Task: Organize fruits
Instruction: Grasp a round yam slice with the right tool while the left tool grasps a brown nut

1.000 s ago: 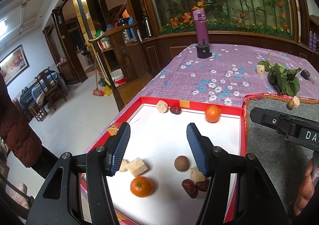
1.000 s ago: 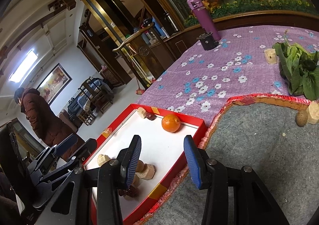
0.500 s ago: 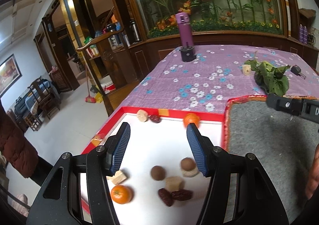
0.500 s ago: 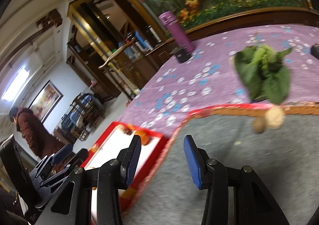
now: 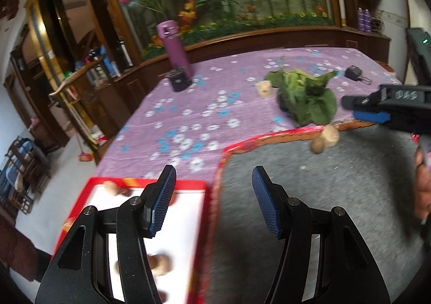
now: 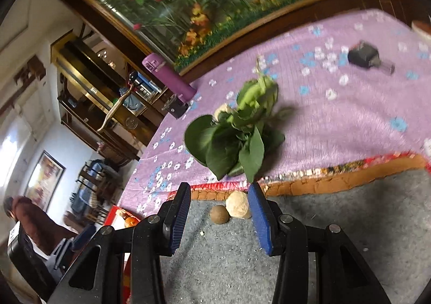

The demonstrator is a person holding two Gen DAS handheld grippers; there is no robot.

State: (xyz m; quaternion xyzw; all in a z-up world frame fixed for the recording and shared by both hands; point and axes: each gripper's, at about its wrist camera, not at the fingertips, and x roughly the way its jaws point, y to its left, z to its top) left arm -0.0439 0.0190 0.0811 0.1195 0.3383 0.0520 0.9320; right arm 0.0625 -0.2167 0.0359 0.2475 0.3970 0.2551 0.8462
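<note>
The right gripper (image 6: 219, 219) stood with its jaws apart and nothing between them. It had swung away from the red tray (image 5: 199, 185) and now pointed over the grey mat (image 6: 350, 223) at two small pieces near the mat's far edge. The left gripper (image 5: 214, 203), jaws also apart and empty, had followed and hung over the mat's near-left corner, beside the tray. I took that to mean the next pick was from the mat. The brown round fruit (image 6: 219, 214) looked smooth and dull. The pale lump (image 6: 237, 207) touched it, rough and knobbly. Both lay just short of the leafy greens (image 6: 237, 134) beyond the mat's border.
</note>
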